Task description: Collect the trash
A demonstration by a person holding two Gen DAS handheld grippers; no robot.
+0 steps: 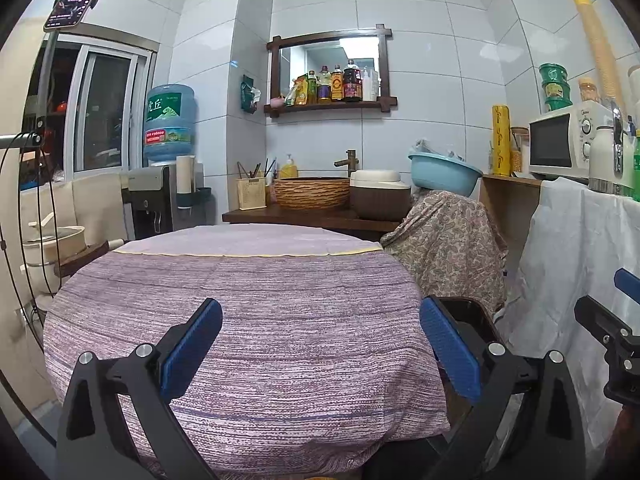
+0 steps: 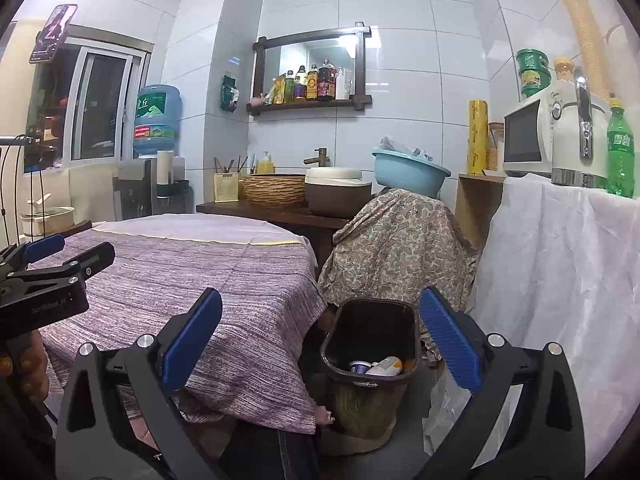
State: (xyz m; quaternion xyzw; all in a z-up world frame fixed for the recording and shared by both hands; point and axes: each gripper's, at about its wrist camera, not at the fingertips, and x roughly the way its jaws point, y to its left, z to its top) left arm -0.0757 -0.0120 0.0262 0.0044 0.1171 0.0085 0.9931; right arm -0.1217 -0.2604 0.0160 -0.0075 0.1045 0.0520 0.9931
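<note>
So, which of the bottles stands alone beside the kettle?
The green soda bottle with yellow cap, right of the white kettle; the others crowd the mirror shelf.

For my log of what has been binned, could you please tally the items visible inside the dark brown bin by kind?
White plastic cup with blue print: 1
Pale bottle with an orange end: 1
Total visible in the dark brown plastic bin: 2

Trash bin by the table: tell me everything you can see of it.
The trash bin is a dark brown, rounded-rectangular tub, apparently plastic, upright and open-topped. It stands on the floor between the purple-clothed table and a white sheet. Inside lie a small white cup and a pale bottle. Neither gripper touches it.
</note>
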